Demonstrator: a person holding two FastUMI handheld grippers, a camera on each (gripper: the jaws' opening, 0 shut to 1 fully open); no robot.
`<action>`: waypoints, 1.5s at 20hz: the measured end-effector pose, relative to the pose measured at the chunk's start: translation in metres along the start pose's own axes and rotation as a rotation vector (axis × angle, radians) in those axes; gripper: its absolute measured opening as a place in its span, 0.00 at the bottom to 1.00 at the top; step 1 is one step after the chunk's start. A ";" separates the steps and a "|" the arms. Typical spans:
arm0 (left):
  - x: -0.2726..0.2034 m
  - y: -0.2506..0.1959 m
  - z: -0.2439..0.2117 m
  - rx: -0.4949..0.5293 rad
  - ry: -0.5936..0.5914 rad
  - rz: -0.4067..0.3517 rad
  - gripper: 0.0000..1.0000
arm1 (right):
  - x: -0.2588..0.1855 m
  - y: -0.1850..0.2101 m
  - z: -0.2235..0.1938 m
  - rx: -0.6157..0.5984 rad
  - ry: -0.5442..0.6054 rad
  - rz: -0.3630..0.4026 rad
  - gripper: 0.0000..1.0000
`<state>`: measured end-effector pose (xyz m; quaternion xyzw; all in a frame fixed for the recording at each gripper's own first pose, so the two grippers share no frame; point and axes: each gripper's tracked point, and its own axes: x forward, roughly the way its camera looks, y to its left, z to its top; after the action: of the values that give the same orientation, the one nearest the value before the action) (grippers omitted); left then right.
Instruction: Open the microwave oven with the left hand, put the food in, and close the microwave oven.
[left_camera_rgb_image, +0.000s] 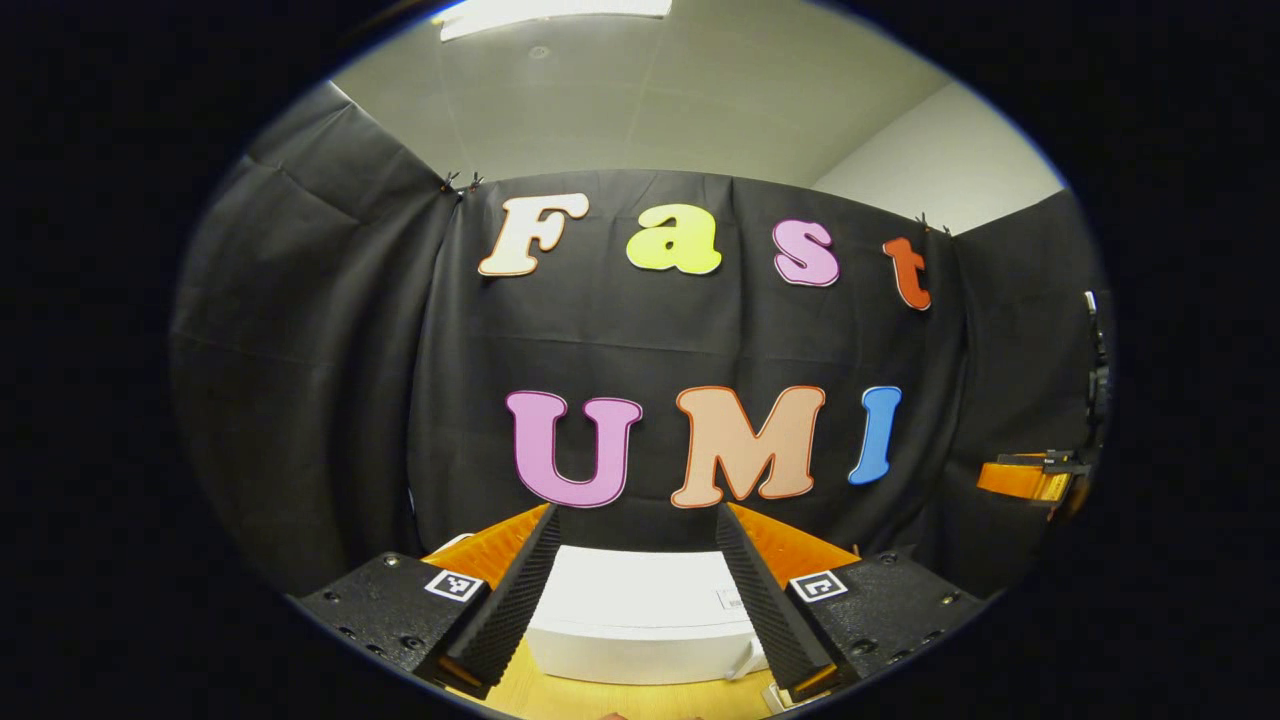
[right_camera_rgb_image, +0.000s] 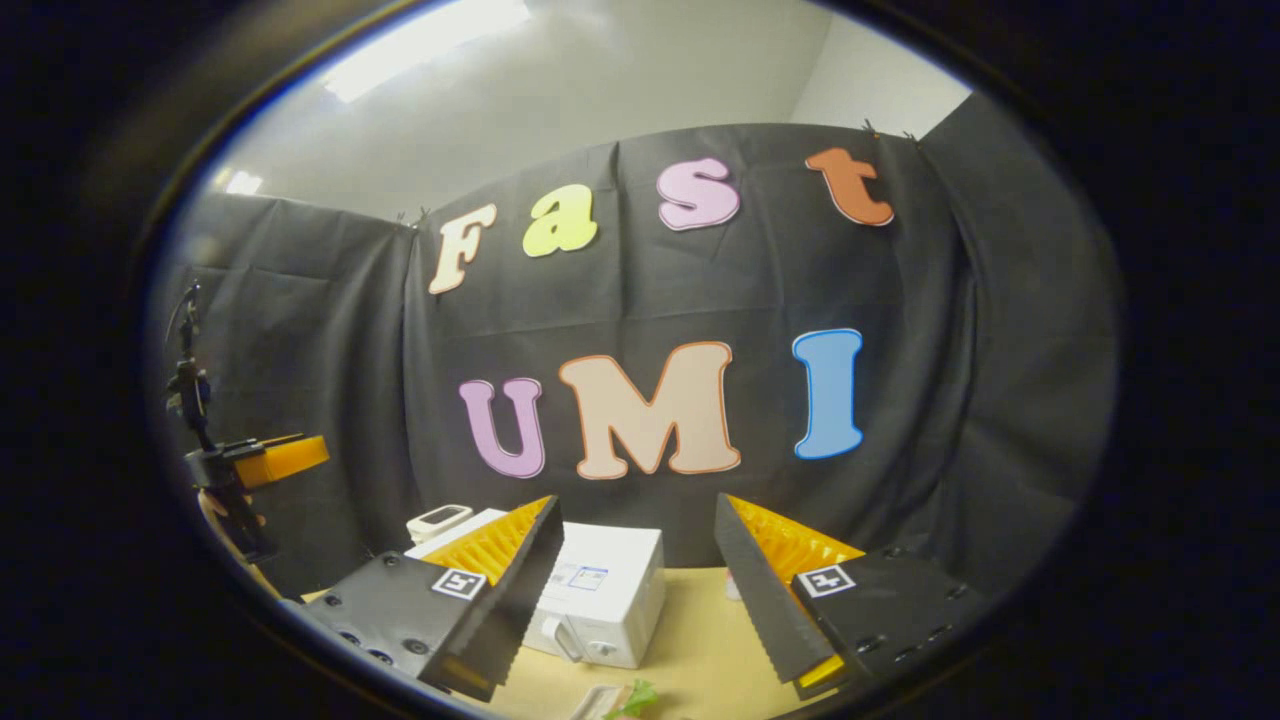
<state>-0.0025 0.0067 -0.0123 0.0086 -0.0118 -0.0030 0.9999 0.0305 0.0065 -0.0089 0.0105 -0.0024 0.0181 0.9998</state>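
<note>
Microwave: a small white box-shaped microwave oven (left_camera_rgb_image: 640, 610) stands on the pale wooden worktop (right_camera_rgb_image: 700, 640) against the black cloth wall; its door looks closed, so by my judgement the opening step has not begun.
Microwave's look: smooth white casing, a flat top, a light handle or latch low on the front near one corner, and a small sticker on the side seen in the right gripper view; a small white device (right_camera_rgb_image: 440, 520) rests just behind or on its far edge, I cannot tell which.
Left hand-held gripper: the left hand-held gripper (left_camera_rgb_image: 640, 590) is spread wide with nothing between its fingers, held level and aimed straight at the microwave's front, which sits framed between the two fingers; that suits an approach to the door.
Right hand-held gripper: the right hand-held gripper (right_camera_rgb_image: 640, 600) is also spread and empty, hovering off to the microwave's side, likely waiting its turn to pick up the food.
Food: a green leafy piece of food (right_camera_rgb_image: 630, 700) on something pale lies on the worktop at the bottom edge of the right gripper view, in front of the microwave and apart from it; too little shows to say more.
Placement: food near the right side and door facing the left fits a split of work between the two.
</note>
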 end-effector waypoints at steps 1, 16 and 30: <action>-0.002 -0.003 -0.007 -0.004 0.001 -0.013 0.95 | 0.000 -0.001 0.000 -0.002 -0.007 0.000 0.94; -0.043 -0.065 -0.259 0.001 0.195 -0.237 0.96 | 0.000 -0.008 -0.015 -0.059 -0.045 -0.040 0.94; 0.006 -0.131 -0.408 -0.012 0.364 -0.297 0.83 | 0.001 0.008 -0.018 -0.071 -0.065 -0.001 0.96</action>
<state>0.0122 -0.1174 -0.4219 0.0047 0.1702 -0.1488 0.9741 0.0317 0.0146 -0.0271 -0.0246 -0.0353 0.0172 0.9989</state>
